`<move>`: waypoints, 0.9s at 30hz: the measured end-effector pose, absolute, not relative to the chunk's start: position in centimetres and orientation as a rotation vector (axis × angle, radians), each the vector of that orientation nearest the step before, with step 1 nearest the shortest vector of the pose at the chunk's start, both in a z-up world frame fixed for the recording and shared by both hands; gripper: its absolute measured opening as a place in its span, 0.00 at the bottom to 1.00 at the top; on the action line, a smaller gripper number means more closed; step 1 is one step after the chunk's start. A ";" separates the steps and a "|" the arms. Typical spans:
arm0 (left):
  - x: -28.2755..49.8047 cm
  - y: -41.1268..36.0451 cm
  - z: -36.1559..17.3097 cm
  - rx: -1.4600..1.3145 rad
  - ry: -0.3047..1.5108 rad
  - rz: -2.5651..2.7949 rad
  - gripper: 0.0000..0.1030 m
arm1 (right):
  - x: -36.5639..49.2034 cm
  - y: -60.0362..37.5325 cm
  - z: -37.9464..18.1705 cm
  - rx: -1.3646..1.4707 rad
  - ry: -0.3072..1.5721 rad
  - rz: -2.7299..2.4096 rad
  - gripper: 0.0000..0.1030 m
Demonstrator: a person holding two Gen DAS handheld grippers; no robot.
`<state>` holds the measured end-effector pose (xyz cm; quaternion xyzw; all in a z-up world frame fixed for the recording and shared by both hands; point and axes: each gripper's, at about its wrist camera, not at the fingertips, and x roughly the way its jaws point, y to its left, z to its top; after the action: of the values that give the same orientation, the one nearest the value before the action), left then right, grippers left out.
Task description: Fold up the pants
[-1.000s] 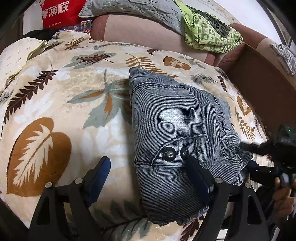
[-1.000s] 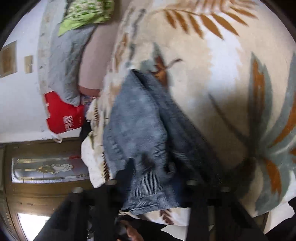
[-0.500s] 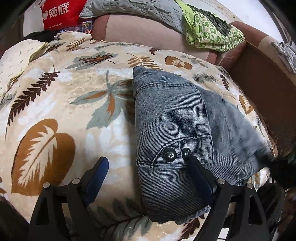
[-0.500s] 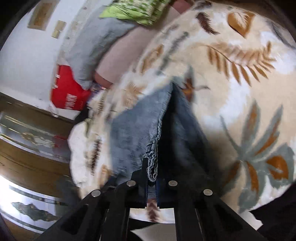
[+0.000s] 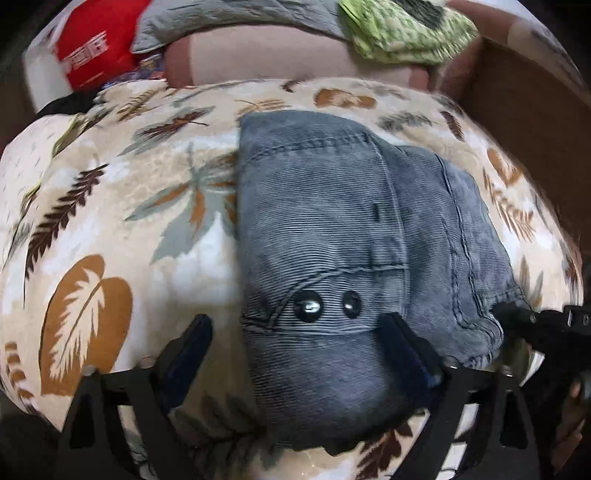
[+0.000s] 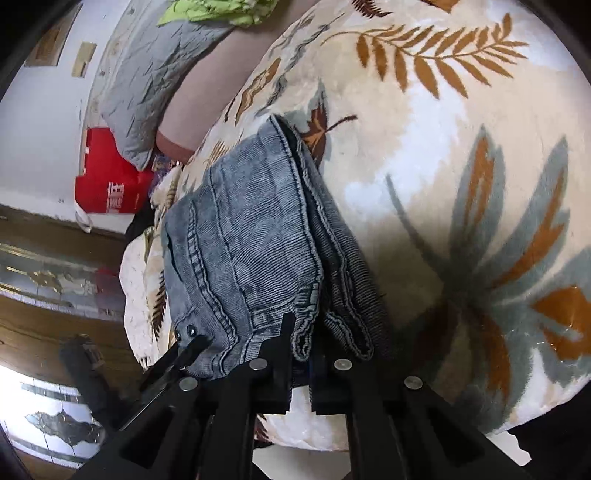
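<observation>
Grey-blue denim pants (image 5: 325, 236) lie folded into a thick bundle on a leaf-patterned blanket (image 5: 110, 206). My left gripper (image 5: 299, 336) is open, its fingers low over the bundle's near end beside two dark buttons (image 5: 308, 306). My right gripper (image 6: 301, 350) is shut on the pants' hem edge (image 6: 306, 325) at the bundle's right corner. It shows in the left wrist view (image 5: 517, 317) at the pants' right edge. The pants fill the middle of the right wrist view (image 6: 251, 251).
A sofa back (image 5: 266, 55) runs behind the blanket with a grey quilt (image 5: 229, 18), a green cloth (image 5: 402, 29) and a red bag (image 5: 92, 48). A brown box (image 5: 524, 110) stands at the right. The blanket's edge drops off near me (image 6: 314, 432).
My right gripper closed on the pants' hem and brought that layer back down onto the bundle's right side. The left gripper stayed open and drew slightly closer.
</observation>
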<state>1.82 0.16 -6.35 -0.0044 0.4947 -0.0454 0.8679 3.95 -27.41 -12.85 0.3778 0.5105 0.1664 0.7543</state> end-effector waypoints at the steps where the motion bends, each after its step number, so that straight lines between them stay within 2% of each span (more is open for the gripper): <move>1: 2.0 0.3 -6.4 -0.017 1.044 -0.102 0.94 | 3.9 -27.6 -12.7 0.823 1.126 0.371 0.09; 5: 2.0 0.1 -6.4 0.010 1.039 -0.110 0.94 | 3.6 -28.1 -10.2 0.717 1.179 0.359 0.13; 9: 2.3 0.1 -6.4 -0.005 1.041 -0.113 0.95 | 3.8 -28.7 -4.5 0.641 1.059 0.338 0.14; 11: 2.1 0.2 -6.5 -0.006 1.041 -0.116 0.95 | 5.2 -27.6 -2.2 0.631 1.002 0.388 0.18; 15: 2.0 0.2 -6.5 -0.009 1.036 -0.118 0.95 | 10.1 -23.7 -1.0 0.656 0.973 0.546 0.46; 17: 1.9 0.2 -6.5 -0.012 1.034 -0.117 0.95 | 12.8 -22.3 -1.8 0.691 0.982 0.587 0.50; 20: 1.9 0.2 -6.5 -0.018 1.033 -0.122 0.95 | 16.7 -21.8 -6.3 0.767 1.072 0.566 0.52; 21: 1.9 0.2 -6.5 -0.020 1.034 -0.126 0.95 | 17.8 -21.9 -9.2 0.752 1.139 0.515 0.41; 22: 1.9 0.3 -6.6 -0.023 1.034 -0.126 0.95 | 17.9 -22.3 -11.0 0.785 1.169 0.495 0.05; 23: 1.9 0.4 -6.6 -0.028 1.035 -0.131 0.96 | 17.7 -23.0 -12.3 0.833 1.185 0.457 0.00; 24: 1.9 0.4 -6.6 -0.032 1.034 -0.132 0.97 | 17.0 -23.9 -12.7 0.919 1.167 0.461 0.00; 25: 2.0 0.5 -6.7 -0.038 1.035 -0.132 0.98 | 16.5 -24.0 -12.3 0.912 1.164 0.454 0.05; 27: 2.1 0.7 -6.8 -0.054 1.040 -0.130 0.99 | 14.7 -23.4 -9.9 0.766 1.154 0.453 0.06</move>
<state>2.08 0.72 -6.81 -0.0256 0.4965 -0.0623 0.8654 14.75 -23.42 -9.85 0.3499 0.5273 0.2071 0.7460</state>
